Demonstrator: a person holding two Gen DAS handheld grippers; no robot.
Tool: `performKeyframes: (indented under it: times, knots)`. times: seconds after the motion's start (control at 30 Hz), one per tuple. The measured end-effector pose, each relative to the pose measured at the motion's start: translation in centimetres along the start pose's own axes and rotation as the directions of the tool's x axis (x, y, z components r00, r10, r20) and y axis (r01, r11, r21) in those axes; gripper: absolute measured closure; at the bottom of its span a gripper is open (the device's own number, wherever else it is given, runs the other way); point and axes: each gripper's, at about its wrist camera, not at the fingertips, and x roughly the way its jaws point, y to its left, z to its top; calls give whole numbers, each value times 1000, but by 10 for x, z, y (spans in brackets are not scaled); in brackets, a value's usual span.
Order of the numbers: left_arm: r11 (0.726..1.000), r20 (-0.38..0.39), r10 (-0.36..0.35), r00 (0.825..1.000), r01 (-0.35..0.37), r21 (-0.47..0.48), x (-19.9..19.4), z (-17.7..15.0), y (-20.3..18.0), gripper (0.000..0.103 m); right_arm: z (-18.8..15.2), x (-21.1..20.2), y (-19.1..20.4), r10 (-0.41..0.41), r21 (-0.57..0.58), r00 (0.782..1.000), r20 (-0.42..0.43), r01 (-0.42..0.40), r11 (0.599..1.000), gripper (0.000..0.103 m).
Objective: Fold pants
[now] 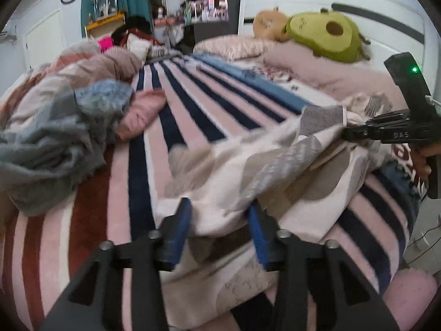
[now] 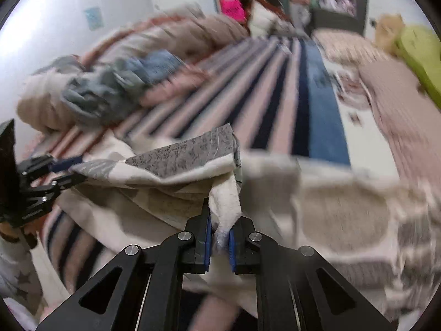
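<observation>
The pants (image 1: 248, 171) are cream with grey and beige patches and lie bunched on the striped blanket (image 1: 176, 115). My left gripper (image 1: 219, 220) is open, its blue pads on either side of a fold of the pants at the near edge. My right gripper (image 2: 220, 237) is shut on a bunched edge of the pants (image 2: 190, 160) and holds it lifted. The right gripper also shows in the left wrist view (image 1: 347, 132), at the pants' far right edge. The left gripper shows in the right wrist view (image 2: 69, 169), open at the pants' left end.
A heap of grey and blue clothes (image 1: 63, 132) and a pink garment (image 1: 143, 110) lie at the left of the bed. A rumpled duvet (image 1: 91, 60) lies behind them. An avocado plush (image 1: 325, 35) and pillows (image 1: 317, 69) sit at the headboard. The bed edge and floor (image 1: 424, 220) are at right.
</observation>
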Motion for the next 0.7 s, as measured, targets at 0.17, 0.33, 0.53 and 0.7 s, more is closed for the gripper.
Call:
performKeyframes:
  times: [0.17,0.33,0.53,0.7]
  knots:
    - [1000,29,10,1000,-10,-19,-19,-14,11,34,-21,-5,-20,-15,42,1000,-13,15,999,93]
    - [986,44,19,999,-12,-164,-31,-18,41,34,-19,-35,-29,-53,64,997,60,49,997,79]
    - [960,52,12,999,3,-280,-11,-11,57,34,12,-24,-14,14,42,989,144,-21,999,50]
    - [957,52,-19,998,33,-287,16,10,62,34,30,33,-2,38,3,999,-4,-38,999,48]
